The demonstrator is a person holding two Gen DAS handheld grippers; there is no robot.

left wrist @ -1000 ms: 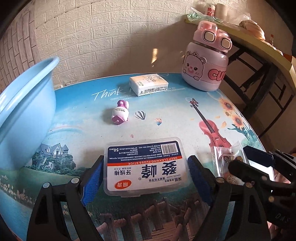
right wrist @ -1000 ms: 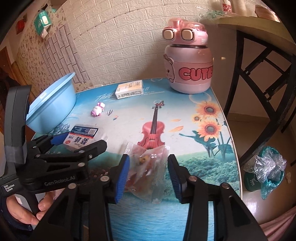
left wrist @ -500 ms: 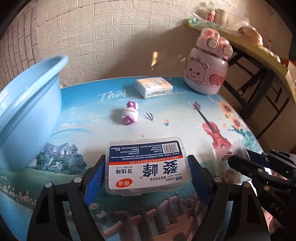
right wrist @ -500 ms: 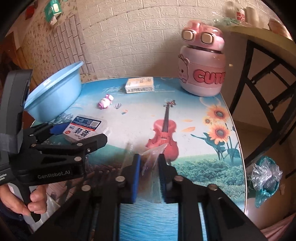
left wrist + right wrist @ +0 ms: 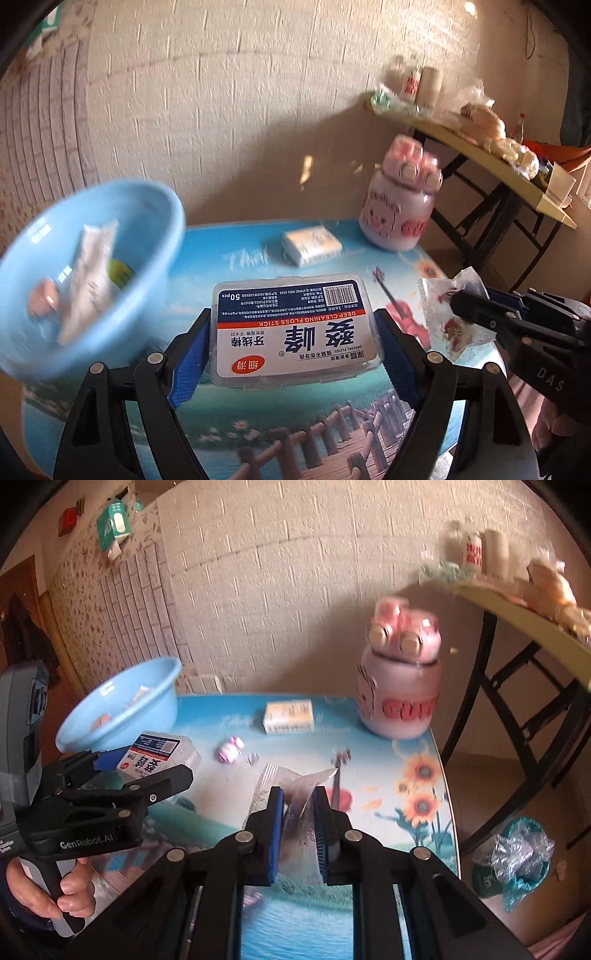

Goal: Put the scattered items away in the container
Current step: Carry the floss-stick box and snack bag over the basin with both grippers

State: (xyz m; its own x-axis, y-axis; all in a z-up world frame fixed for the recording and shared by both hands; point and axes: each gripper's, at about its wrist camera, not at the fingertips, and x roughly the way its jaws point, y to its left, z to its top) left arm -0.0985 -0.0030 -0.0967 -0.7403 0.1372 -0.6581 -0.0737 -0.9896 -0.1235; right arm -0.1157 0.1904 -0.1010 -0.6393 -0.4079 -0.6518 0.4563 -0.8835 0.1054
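My left gripper [image 5: 291, 339] is shut on a clear dental floss box [image 5: 295, 328] and holds it above the table, right of the light blue basin [image 5: 74, 273]. The basin holds a white tube and other small items. My right gripper [image 5: 299, 805] is shut on a clear snack packet [image 5: 291, 794] and holds it off the table; the packet also shows in the left wrist view [image 5: 454, 314]. A small pink toy [image 5: 231, 749] and a white tissue pack [image 5: 290, 716] lie on the table. The floss box [image 5: 155, 755] and basin [image 5: 122, 705] show at the left of the right wrist view.
A big pink bear bottle [image 5: 400, 679] stands at the table's back right. The table [image 5: 413, 786] has a printed picture top and its right edge drops to the floor. A cluttered side table [image 5: 498, 155] stands to the right. A brick wall runs behind.
Both grippers have lifted their items off the table and risen. The left gripper has swung toward the basin, whose inside now shows. The right gripper stays shut on the packet.
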